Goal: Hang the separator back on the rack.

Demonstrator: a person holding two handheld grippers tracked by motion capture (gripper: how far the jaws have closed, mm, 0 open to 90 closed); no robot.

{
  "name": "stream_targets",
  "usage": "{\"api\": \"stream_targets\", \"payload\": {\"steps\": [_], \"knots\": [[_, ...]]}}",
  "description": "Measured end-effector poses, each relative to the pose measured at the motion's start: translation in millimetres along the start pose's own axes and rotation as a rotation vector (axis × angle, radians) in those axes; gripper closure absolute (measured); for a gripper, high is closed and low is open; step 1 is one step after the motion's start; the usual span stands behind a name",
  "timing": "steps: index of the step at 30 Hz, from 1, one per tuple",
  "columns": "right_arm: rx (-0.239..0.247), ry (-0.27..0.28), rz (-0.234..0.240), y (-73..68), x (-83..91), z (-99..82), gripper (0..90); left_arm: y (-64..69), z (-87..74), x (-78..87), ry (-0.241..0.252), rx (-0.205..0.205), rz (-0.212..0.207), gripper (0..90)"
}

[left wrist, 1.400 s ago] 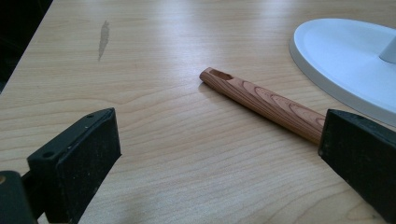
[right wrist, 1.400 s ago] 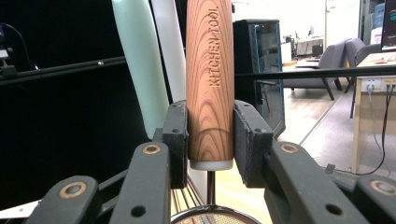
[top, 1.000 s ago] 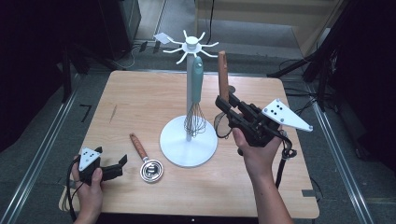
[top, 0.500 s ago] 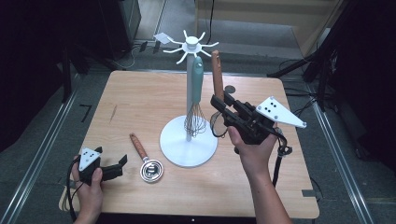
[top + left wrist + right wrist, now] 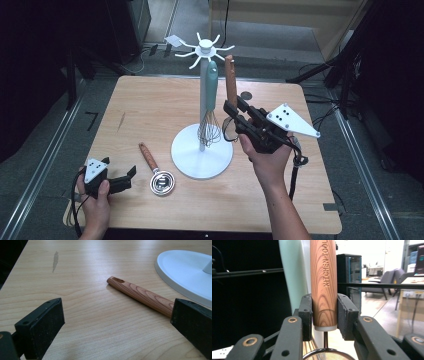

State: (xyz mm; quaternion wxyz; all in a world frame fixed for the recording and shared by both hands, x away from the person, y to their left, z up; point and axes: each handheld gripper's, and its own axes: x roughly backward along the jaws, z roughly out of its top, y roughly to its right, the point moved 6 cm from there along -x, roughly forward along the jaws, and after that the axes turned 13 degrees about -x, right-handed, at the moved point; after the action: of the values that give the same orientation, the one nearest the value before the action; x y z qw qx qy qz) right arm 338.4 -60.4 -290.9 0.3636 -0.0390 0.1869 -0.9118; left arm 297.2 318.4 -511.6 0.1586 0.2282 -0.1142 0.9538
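A white hook stand rises from a round base in the middle of the wooden table. From it hangs a whisk with a teal handle. My right gripper is shut on a wooden-handled utensil, held upright just right of the post. In the right gripper view both pads clamp the handle, with the teal handle behind it. My left gripper rests open at the front left. A second wooden-handled utensil lies beside it; its handle lies beyond the wide-apart jaws.
The stand's hooks spread out at the top, above the held handle. The stand's base lies close on the right in the left gripper view. A dark mark stains the table's left half. Dark floor and cables surround the table.
My right gripper has carried the upright handle a little to the left, closer to the stand's post. The left gripper and the utensil on the table have stayed put.
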Motion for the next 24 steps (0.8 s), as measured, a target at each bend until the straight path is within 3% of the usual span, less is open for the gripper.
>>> {"api": "stream_targets", "payload": {"steps": [9,20,24], "knots": [[0.000,-0.012,-0.031,4.9,-4.4,-2.6,67.0,0.0,0.0,0.0,0.000,0.000,0.000,0.0],[-0.010,-0.021,-0.025,6.6,-4.2,-3.9,66.2,-0.1,0.0,0.0,0.000,0.000,0.000,0.0],[-0.021,-0.013,-0.037,9.5,-3.6,-1.0,72.7,-0.2,-0.1,0.2,-0.002,0.000,-0.001,0.0]]}}
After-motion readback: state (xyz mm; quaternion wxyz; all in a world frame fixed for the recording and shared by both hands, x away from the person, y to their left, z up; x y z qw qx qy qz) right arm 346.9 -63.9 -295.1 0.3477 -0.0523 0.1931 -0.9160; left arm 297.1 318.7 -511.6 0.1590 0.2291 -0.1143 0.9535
